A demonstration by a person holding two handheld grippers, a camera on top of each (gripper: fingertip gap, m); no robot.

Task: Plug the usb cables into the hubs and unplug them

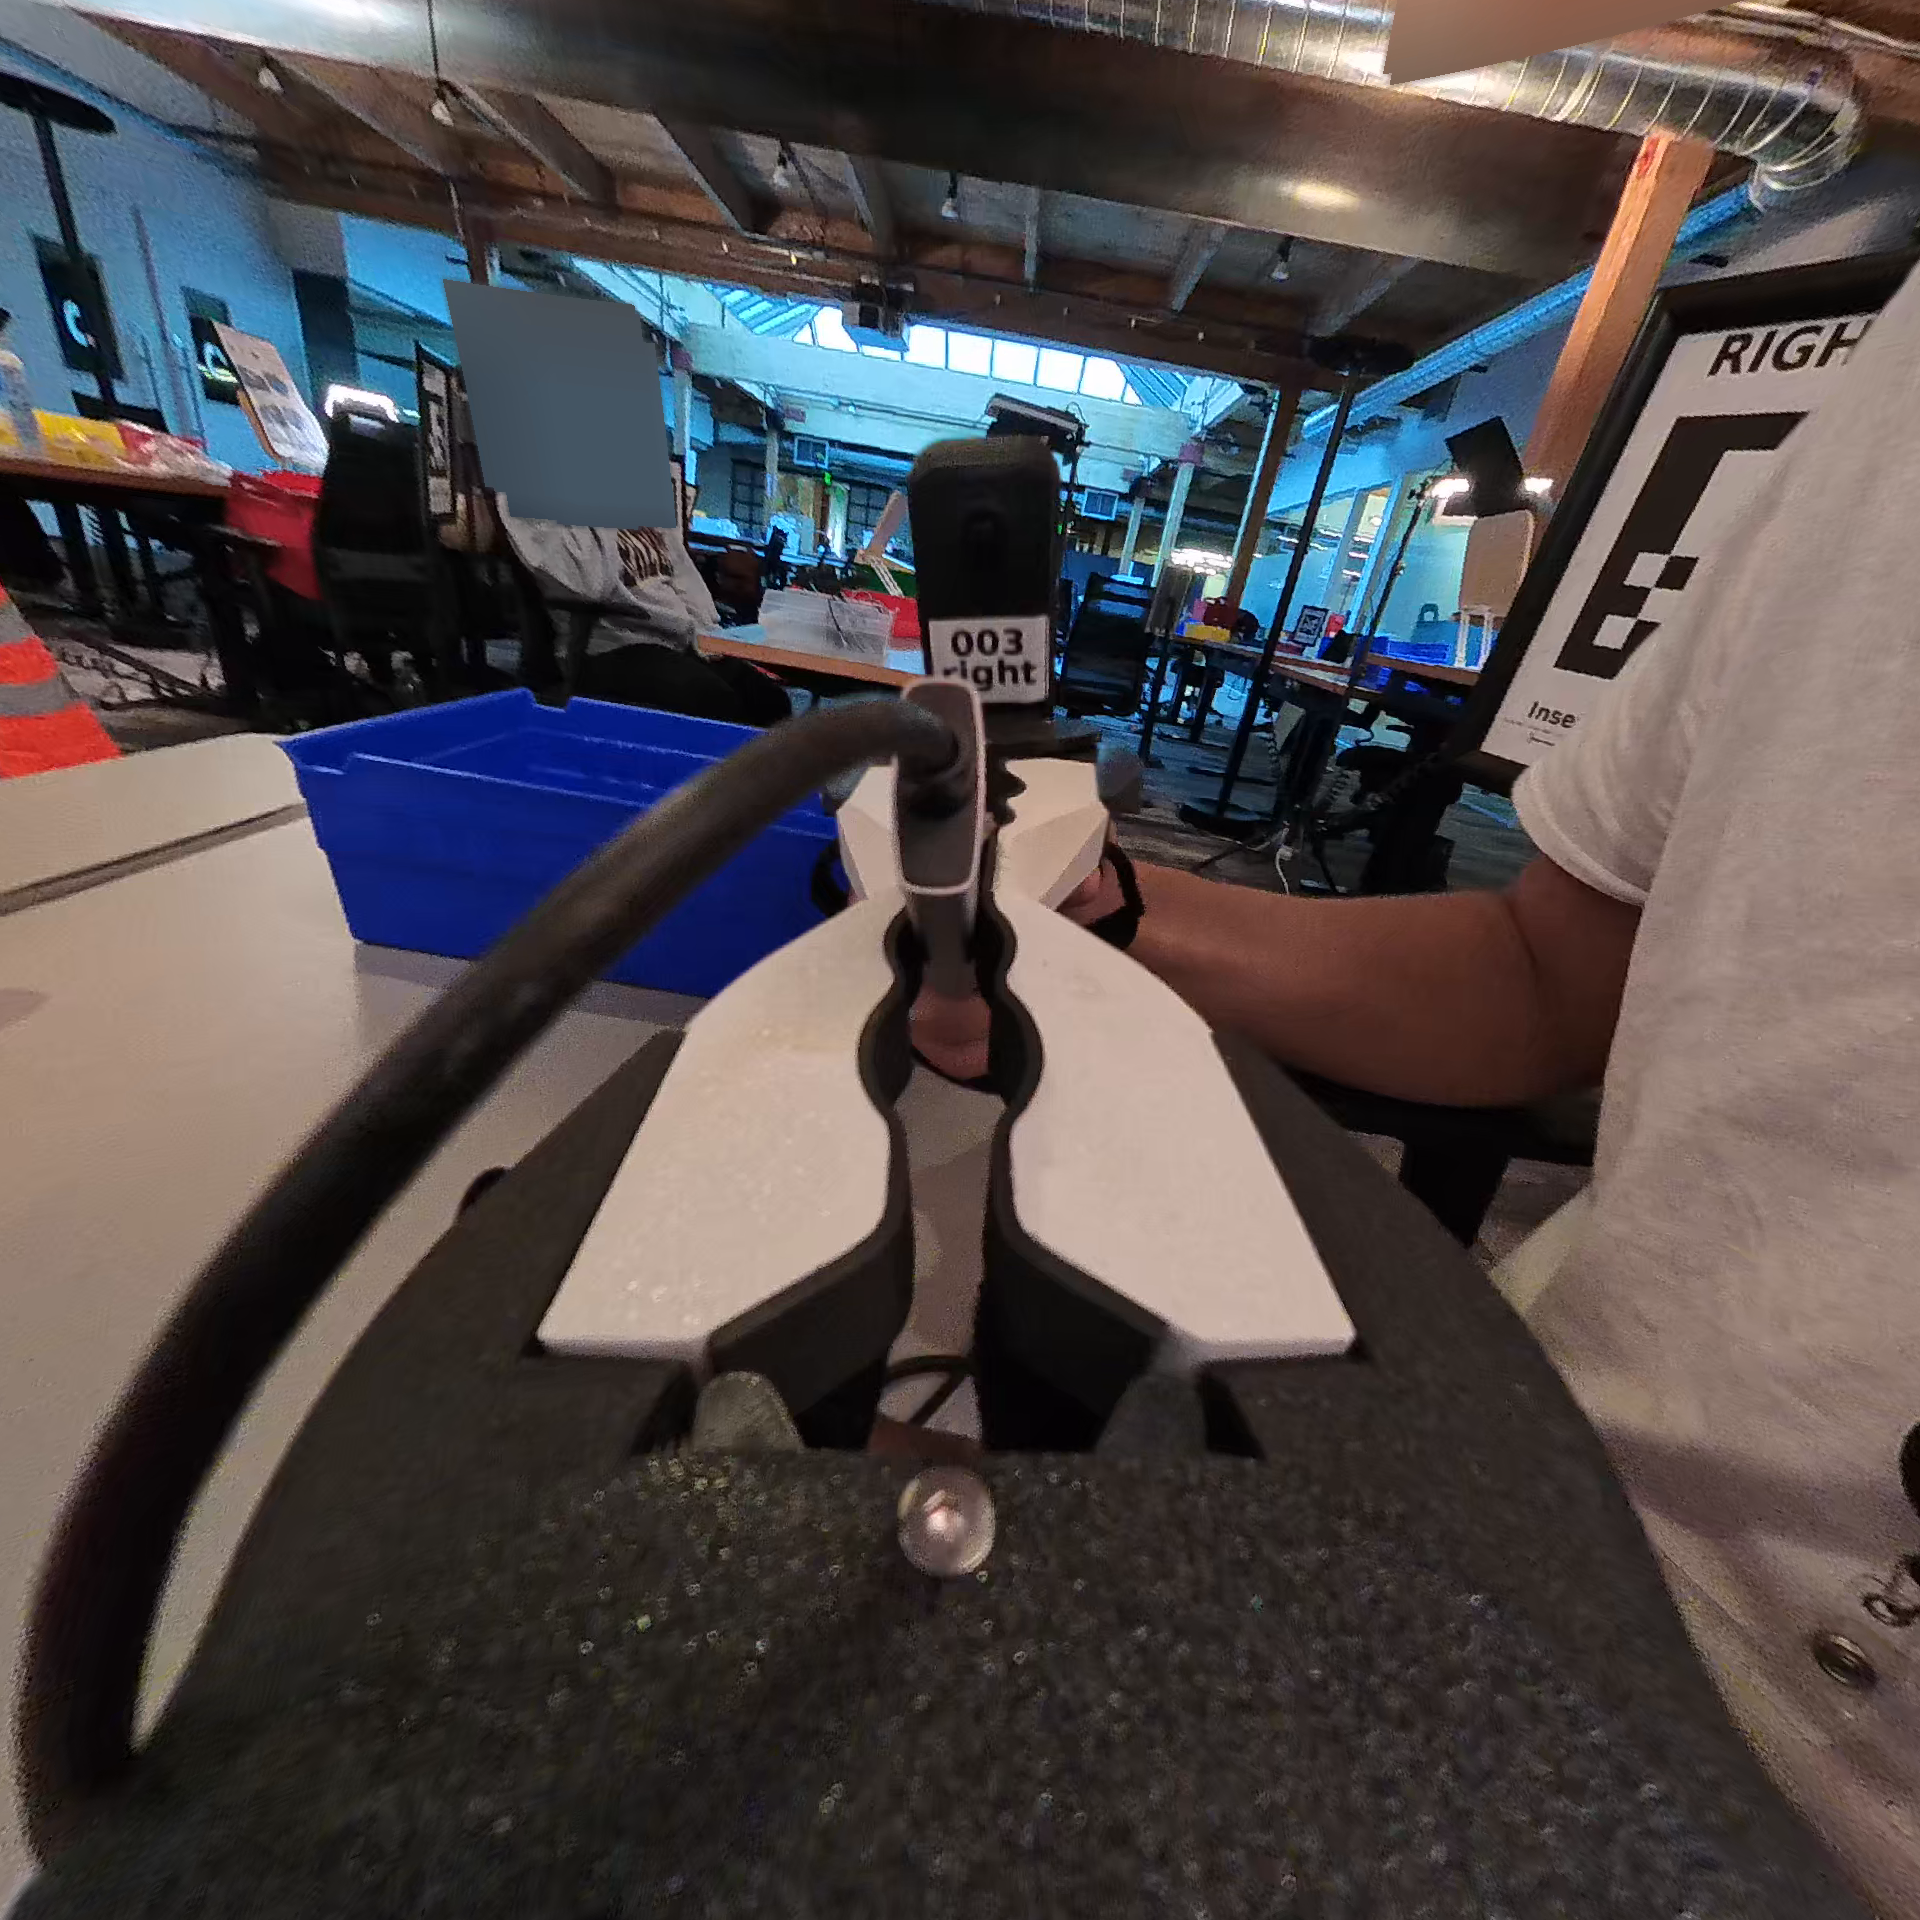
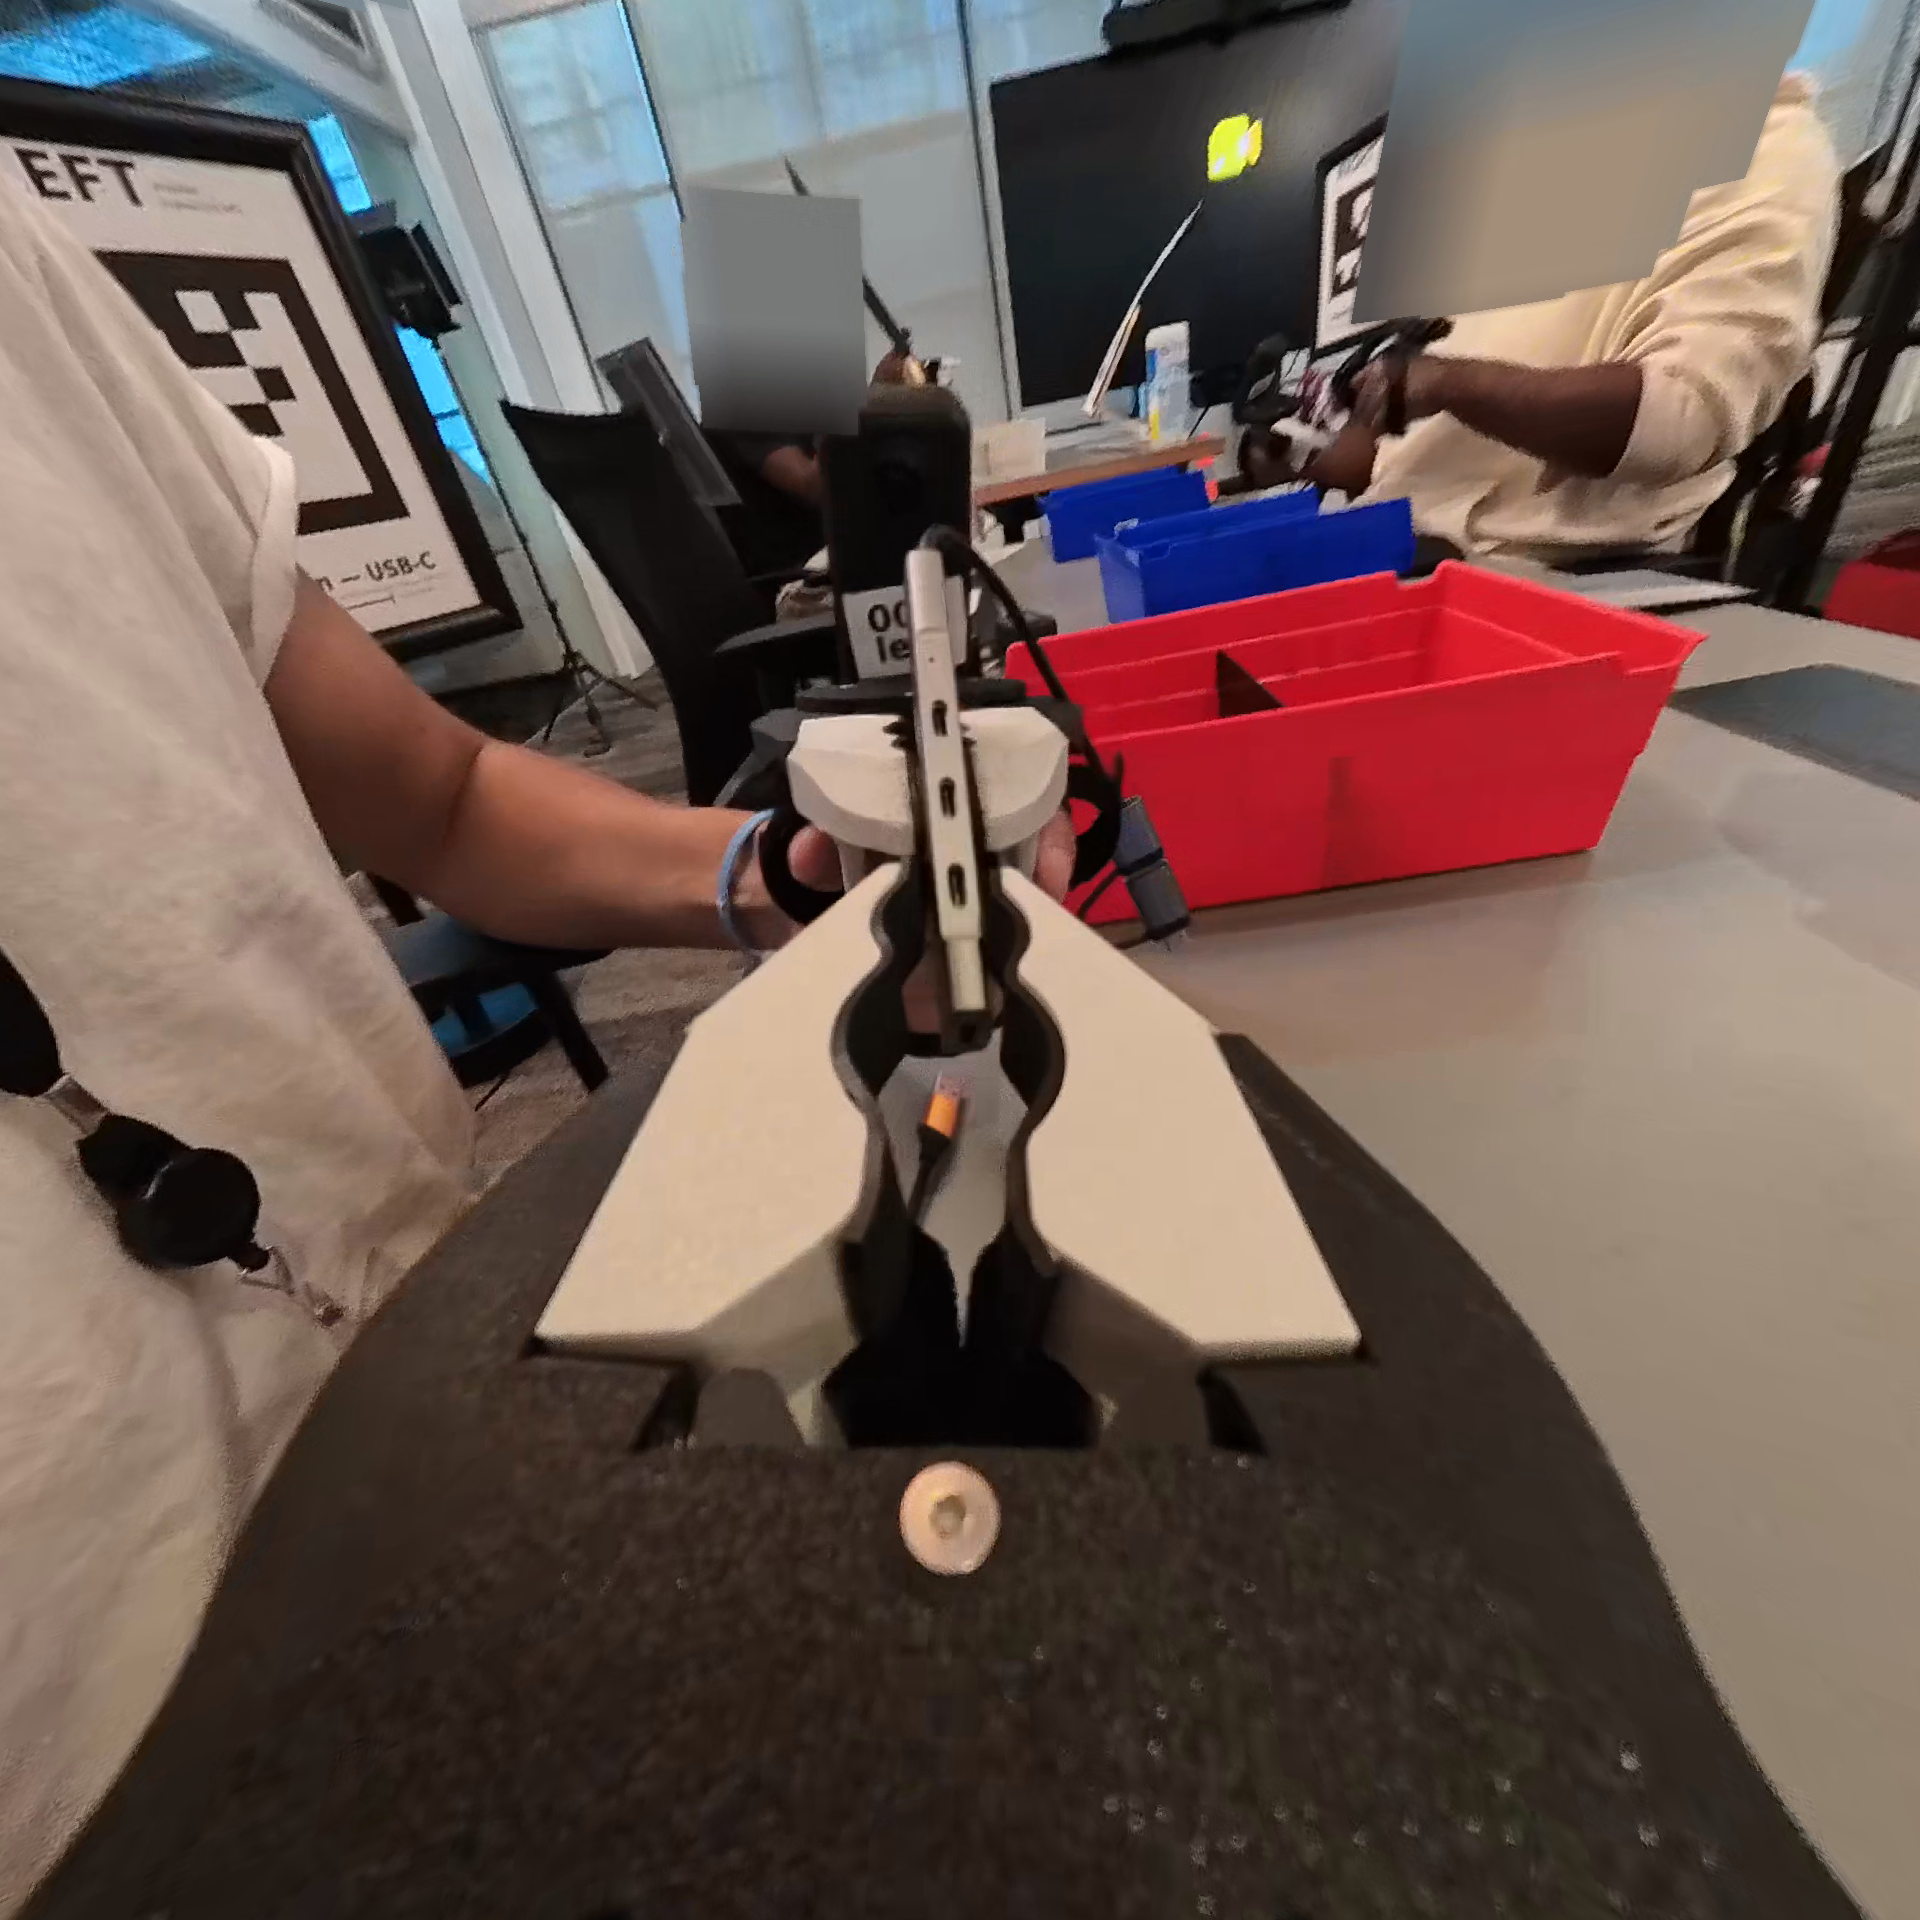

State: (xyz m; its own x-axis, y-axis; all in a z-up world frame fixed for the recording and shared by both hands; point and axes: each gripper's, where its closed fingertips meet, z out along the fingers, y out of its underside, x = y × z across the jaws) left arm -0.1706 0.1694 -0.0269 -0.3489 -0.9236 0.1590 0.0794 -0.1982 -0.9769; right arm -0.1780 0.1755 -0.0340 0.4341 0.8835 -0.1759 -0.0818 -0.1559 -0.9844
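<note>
My left gripper (image 1: 945, 935) is shut on a slim silver hub (image 1: 940, 842), held edge-on at its fingertips. The hub's thick black cable (image 1: 416, 1060) arcs away to the left. In the right wrist view the hub (image 2: 951, 790) shows a row of ports and points at my right gripper (image 2: 951, 914). My right gripper's jaws are nearly closed on a thin black cable with an orange plug (image 2: 943, 1112). The plug sits just short of the hub's near end. The two grippers face each other, tips almost meeting, above the grey table (image 2: 1558, 1039).
A blue bin (image 1: 499, 810) stands behind the left gripper. A red divided bin (image 2: 1351, 748) and blue bins (image 2: 1247, 551) stand on the table's far side. The holder's white-shirted torso (image 1: 1766, 935) is close by. An orange cone (image 1: 42, 686), chairs and seated people are in the background. Only a small space, under 4 cm, lies between the two pairs of fingers.
</note>
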